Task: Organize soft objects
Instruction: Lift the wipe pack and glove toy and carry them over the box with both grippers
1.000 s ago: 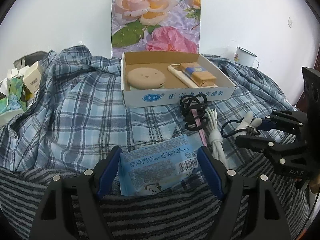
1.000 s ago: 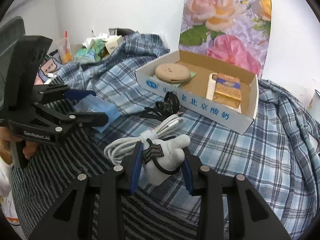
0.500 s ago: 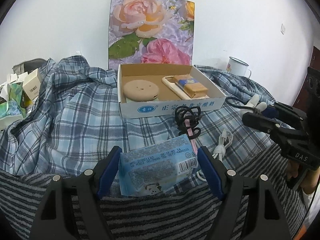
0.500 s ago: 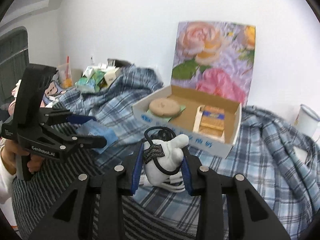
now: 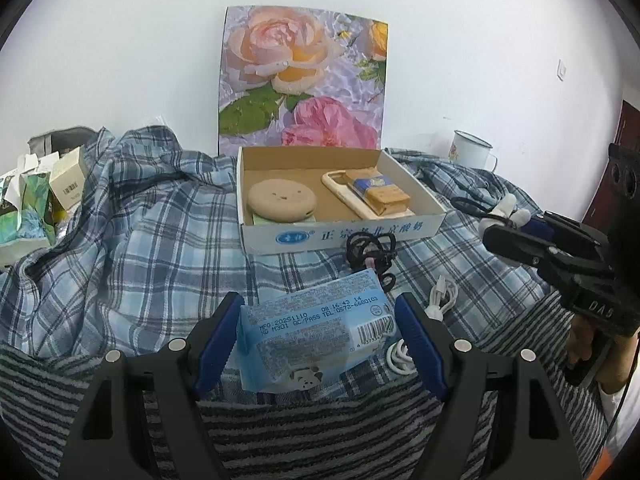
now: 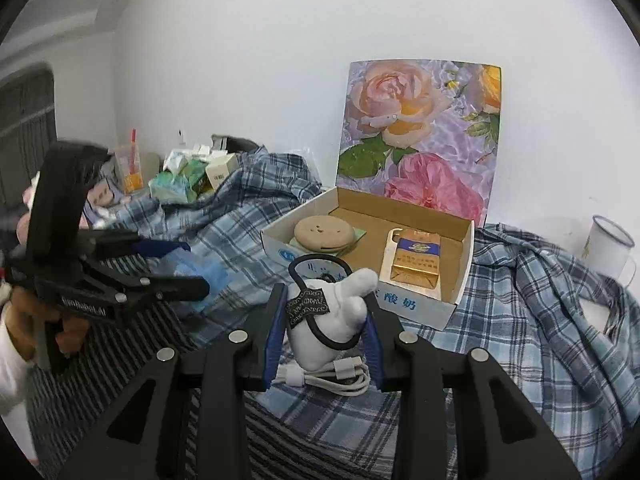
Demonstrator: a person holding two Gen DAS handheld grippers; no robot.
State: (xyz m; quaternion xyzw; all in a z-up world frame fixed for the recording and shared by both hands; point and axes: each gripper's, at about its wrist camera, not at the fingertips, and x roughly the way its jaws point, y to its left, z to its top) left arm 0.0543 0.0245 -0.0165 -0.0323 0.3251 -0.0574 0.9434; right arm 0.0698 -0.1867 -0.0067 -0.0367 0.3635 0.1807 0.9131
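Left gripper [image 5: 318, 330]: pads clamp blue tissue pack [image 5: 316, 336], long axis across jaws, near edge of plaid cloth [image 5: 120, 240] | Right gripper [image 6: 324, 330]: narrowly closed on white plush toy [image 6: 332, 320], upright, tip pointing far-right toward cardboard box [image 6: 460, 280]

From my left wrist view, the blue tissue pack [image 5: 320, 336] hides part of the white cable [image 5: 416, 320] and the lower part of the black cord tangle [image 5: 370, 254]. Box lettering [image 5: 372, 230] too small for me to read. Right wrist view: white plush toy [image 6: 336, 320] covers the box's front wall [image 6: 408, 300]; left gripper [image 6: 176, 268] blurred, clutter [image 6: 180, 176] behind it indistinct. Mug [image 6: 608, 248] partly behind plaid folds.
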